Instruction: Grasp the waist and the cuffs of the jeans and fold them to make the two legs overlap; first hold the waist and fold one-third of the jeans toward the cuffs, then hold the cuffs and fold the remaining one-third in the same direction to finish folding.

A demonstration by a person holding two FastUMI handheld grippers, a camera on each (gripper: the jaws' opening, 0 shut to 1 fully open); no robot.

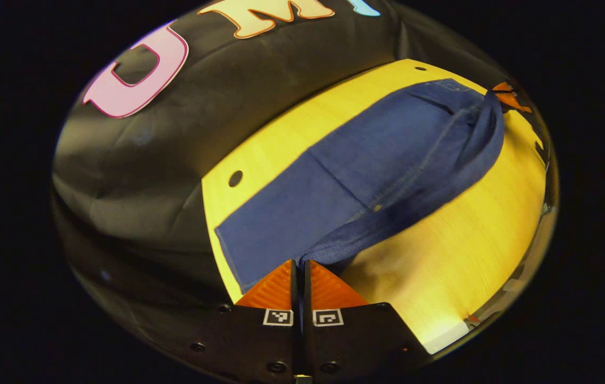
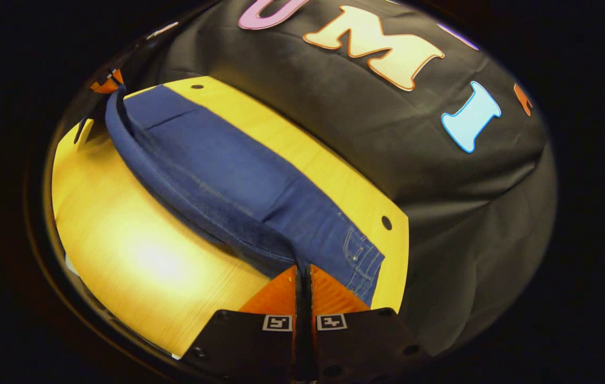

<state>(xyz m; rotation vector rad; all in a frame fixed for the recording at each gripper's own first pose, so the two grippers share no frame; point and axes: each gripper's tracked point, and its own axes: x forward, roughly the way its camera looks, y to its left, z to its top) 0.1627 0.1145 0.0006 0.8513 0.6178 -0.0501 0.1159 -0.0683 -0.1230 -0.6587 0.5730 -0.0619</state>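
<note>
Your left gripper (image 1: pixel 300 262) is clenched on the cuff end of the dark blue denim jeans (image 1: pixel 366 176); both fingers press together on a thin edge of the cloth, with almost no gap between them. From this pinch a raised band of denim runs up and away over the flat part of the jeans, toward the far end. There you can see the other gripper (image 1: pixel 508 96), small, at the edge of the left gripper view, touching the lifted fabric.

Your right gripper (image 2: pixel 303 266) is also clenched, at the waist end of the jeans (image 2: pixel 238 181). The pocket with its light stitching lies just beside the fingers, on their right. The lifted edge curves from here to the far cuff end, where the left gripper (image 2: pixel 106 80) shows holding it.

The jeans lie along the yellow wooden table top (image 1: pixel 457 250), near its back edge, close to the black cloth wall (image 1: pixel 185 122). One leg lies flat on the table (image 2: pixel 137 250); the near edge is held up off it between the two grippers. Small round holes (image 1: pixel 235 178) are in the table beside the jeans.
</note>
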